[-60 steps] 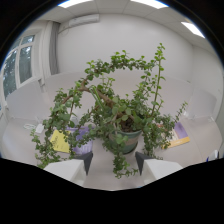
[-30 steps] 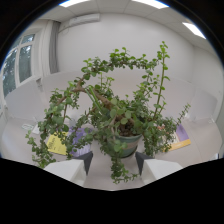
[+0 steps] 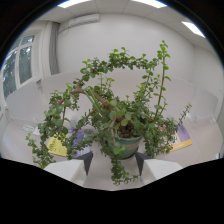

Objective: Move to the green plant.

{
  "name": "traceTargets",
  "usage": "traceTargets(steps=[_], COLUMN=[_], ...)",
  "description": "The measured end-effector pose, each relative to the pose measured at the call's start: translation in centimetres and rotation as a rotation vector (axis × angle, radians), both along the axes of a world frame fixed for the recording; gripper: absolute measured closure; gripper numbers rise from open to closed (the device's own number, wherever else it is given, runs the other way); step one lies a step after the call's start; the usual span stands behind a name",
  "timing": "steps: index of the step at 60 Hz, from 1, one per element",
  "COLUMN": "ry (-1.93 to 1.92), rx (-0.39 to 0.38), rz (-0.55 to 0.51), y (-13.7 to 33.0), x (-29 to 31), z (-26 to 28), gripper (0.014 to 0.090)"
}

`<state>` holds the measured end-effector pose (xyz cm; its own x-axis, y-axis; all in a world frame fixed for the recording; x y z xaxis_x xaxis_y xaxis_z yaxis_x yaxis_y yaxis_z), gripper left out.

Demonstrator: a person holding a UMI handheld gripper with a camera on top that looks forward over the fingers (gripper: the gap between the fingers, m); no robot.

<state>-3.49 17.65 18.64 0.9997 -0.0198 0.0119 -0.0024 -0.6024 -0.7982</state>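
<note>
A green plant with many small round leaves and long arching branches stands in a round greenish pot on a white table. The pot sits just ahead of my gripper, about level with the fingertips. Both white fingers show at the bottom with dark tips. They stand apart and hold nothing. A trailing branch hangs down into the gap between them without touching either one.
Yellow and purple papers lie on the table left of the pot, and another yellow sheet lies to its right. A window is at the left. White walls and an air-conditioning unit lie beyond.
The plant has grown larger in view as my gripper moved closer to it. The pot now sits nearer the fingertips.
</note>
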Motion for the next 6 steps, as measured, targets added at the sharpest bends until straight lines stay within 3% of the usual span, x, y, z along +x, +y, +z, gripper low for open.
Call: traceTargets(steps=[6], ry=[0.001], rx=[-0.003], rz=[0.001], y=[-0.03], x=[-0.07], z=[-0.08], gripper=[0.0207])
